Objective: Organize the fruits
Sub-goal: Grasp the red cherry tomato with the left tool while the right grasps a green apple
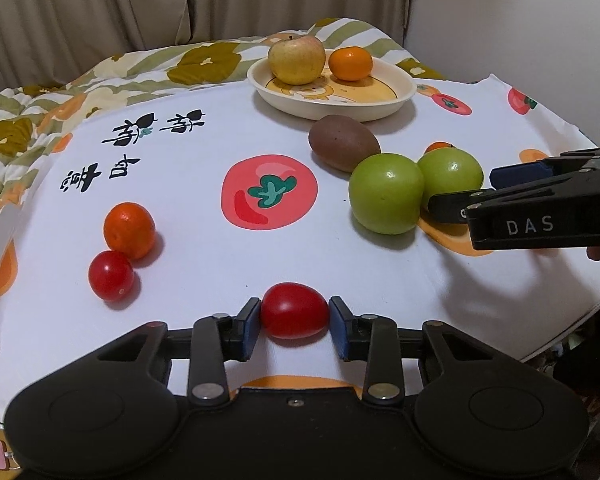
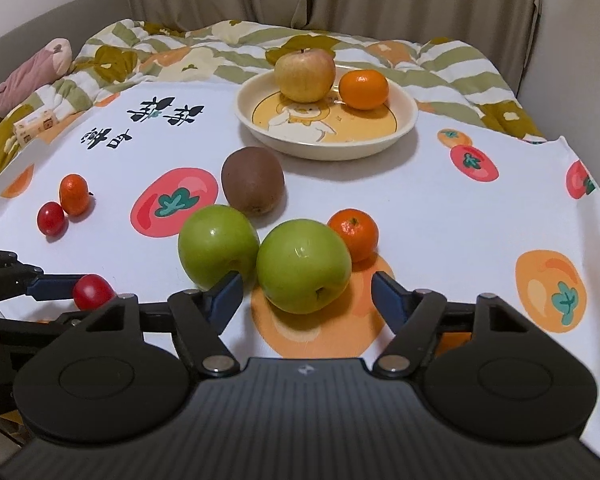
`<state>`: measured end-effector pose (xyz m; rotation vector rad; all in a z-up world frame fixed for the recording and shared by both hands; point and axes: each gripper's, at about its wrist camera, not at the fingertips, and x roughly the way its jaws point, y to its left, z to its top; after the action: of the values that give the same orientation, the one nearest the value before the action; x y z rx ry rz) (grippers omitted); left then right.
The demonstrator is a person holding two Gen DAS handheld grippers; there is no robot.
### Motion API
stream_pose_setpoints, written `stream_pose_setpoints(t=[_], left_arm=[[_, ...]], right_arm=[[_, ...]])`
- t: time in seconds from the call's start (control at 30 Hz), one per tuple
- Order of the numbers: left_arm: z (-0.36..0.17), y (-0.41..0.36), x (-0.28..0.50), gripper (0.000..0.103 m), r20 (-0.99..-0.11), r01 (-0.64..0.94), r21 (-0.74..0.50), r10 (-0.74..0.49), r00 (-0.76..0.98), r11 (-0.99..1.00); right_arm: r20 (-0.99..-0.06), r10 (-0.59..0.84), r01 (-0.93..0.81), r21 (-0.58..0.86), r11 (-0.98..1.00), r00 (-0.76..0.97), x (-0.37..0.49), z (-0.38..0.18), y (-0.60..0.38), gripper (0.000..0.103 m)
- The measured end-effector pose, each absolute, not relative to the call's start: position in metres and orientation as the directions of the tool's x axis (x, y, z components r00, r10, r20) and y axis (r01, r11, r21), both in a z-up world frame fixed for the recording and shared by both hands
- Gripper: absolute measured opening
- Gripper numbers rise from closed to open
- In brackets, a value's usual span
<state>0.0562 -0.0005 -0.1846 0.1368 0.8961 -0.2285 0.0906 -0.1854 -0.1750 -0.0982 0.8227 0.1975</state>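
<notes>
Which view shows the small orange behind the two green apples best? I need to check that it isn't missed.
The right wrist view: the small orange sits in plain sight just behind the nearer green apple. In the left wrist view only its top sliver peeks over that green apple.

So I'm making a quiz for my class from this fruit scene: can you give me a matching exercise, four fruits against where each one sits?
Column one:
1. yellow apple
2. kiwi
3. oval tomato
4. nearer green apple

Column two:
A. gripped between the left gripper pads
B. in the cream plate, beside an orange
C. on the cloth between the open jaws of the right gripper, pads not touching it
D. on the cloth between the plate and the green apples

Pairs: 1-B, 2-D, 3-A, 4-C
</notes>
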Motion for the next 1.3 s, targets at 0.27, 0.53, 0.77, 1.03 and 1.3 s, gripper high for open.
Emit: stream_pose_setpoints(t=[0.27, 0.53, 0.77, 1.03, 1.3], left_arm=[[-0.182, 0.003, 0.058, 0.040, -0.793, 0.238, 0.004, -0.142, 0.593, 0.971], [-0.177, 0.011, 0.061, 0.040, -0.792, 0.213, 0.001, -0.129, 0.597, 0.977], [-0.173, 0.014, 0.063, 0.040, -0.788, 0.200, -0.004, -0.127, 0.603, 0.980], [-0.159, 0.013, 0.064, 0.040, -0.773, 0.206, -0.003, -0.133, 0.620, 0.978], [-0.135, 0.016, 0.064, 0.040, -0.741, 0.223, 0.002, -0.148, 0.655, 0.975]], right_arm=[[-0.744, 0.142, -0.219, -0.006, 0.976, 0.653, 0.099, -0.176, -0.186, 0.078], [-0.749, 0.155, -0.217, 0.015, 0.976, 0.645, 0.108, -0.178, -0.185, 0.076], [-0.754, 0.212, -0.205, 0.105, 0.973, 0.621, 0.115, -0.181, -0.193, 0.071], [-0.750, 0.218, -0.176, 0.137, 0.975, 0.625, 0.109, -0.174, -0.199, 0.070], [-0.714, 0.205, -0.156, 0.134, 0.979, 0.669, 0.096, -0.147, -0.202, 0.070]])
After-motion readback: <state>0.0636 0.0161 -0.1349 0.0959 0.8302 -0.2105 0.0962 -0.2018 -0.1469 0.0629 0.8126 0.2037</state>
